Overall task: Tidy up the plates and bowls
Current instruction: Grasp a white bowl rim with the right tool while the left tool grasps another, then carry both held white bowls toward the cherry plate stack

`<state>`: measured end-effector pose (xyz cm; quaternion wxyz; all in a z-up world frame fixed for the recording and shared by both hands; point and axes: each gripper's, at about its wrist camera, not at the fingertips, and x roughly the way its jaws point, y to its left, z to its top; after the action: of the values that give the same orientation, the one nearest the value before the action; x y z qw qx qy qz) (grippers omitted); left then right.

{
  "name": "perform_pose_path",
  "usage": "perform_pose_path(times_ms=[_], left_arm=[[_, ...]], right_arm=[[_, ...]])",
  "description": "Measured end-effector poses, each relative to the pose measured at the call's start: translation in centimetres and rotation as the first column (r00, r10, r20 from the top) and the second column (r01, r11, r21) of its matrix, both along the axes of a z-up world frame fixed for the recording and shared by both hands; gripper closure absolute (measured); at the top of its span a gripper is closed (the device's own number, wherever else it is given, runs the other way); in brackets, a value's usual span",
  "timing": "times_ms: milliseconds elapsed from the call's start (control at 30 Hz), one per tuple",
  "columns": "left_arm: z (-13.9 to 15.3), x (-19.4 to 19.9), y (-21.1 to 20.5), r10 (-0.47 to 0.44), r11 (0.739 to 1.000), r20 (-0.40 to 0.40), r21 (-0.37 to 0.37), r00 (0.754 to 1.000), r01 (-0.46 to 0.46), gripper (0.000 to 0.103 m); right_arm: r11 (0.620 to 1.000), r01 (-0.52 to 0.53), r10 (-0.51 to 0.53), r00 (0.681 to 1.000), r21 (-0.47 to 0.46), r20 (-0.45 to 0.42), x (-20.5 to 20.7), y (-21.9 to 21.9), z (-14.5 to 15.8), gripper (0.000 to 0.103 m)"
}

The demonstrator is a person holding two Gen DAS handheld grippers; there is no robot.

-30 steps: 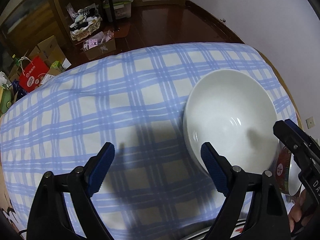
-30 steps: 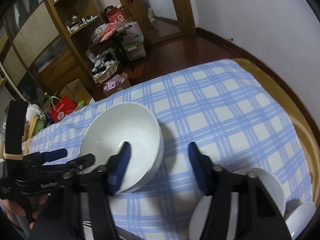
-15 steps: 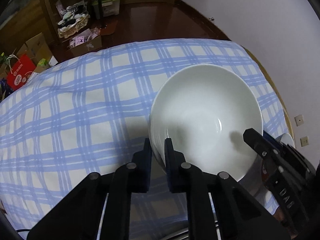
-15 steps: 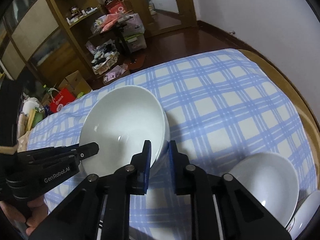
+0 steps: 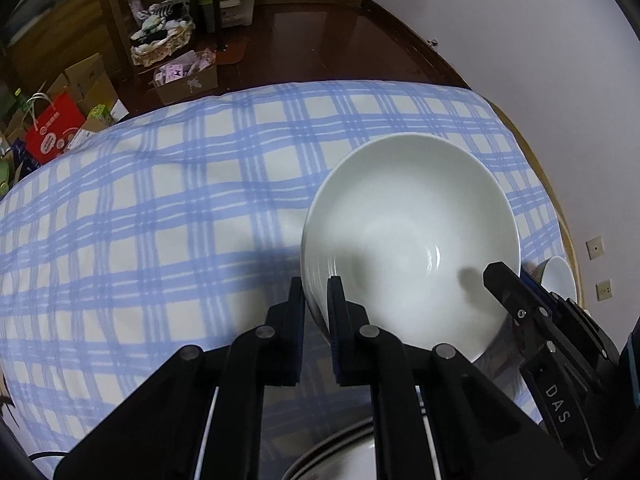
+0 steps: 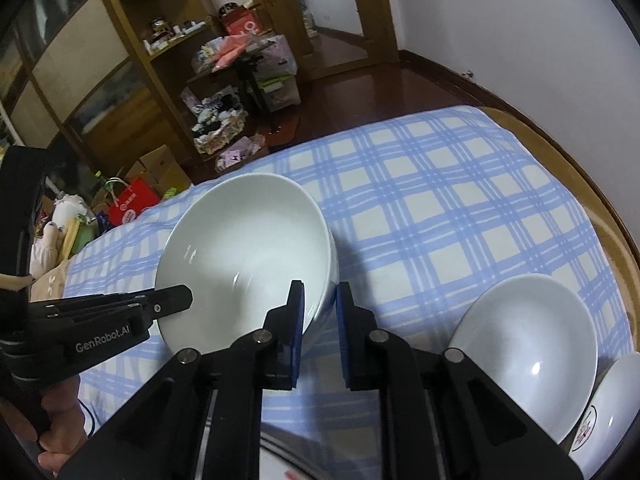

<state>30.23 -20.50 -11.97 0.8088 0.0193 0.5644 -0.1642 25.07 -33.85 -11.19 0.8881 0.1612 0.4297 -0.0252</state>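
Got both tongs, left (image 5: 316,300) and right (image 6: 320,304), clenched on opposite rims of the big bowl (image 5: 408,240) over the checked surface (image 5: 160,220), probably so it lifts level.

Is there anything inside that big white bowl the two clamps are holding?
Nothing shows inside the big white bowl: only bare glaze and a shadow. The left gripper and the right gripper pinch opposite sides of its rim. The bowl hides whatever lies beneath it on the checked tablecloth.
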Motion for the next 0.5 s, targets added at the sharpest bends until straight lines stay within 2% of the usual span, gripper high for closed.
perform_pose_path(times_ms=[200, 500], left_arm=[[1.7, -1.9, 2.8, 0.039, 0.999, 0.02, 0.001, 0.999, -0.039, 0.092], [4.3, -5.3, 9.4, 0.126, 0.992, 0.035, 0.012, 0.991, -0.126, 0.092]], right_arm=[[0.999, -0.053, 0.053, 0.998, -0.008, 0.032, -1.1, 2.4, 1.5, 0.087], [0.983, -0.183, 0.183, 0.982, -0.002, 0.036, -2.7, 7.9, 2.7, 0.087]])
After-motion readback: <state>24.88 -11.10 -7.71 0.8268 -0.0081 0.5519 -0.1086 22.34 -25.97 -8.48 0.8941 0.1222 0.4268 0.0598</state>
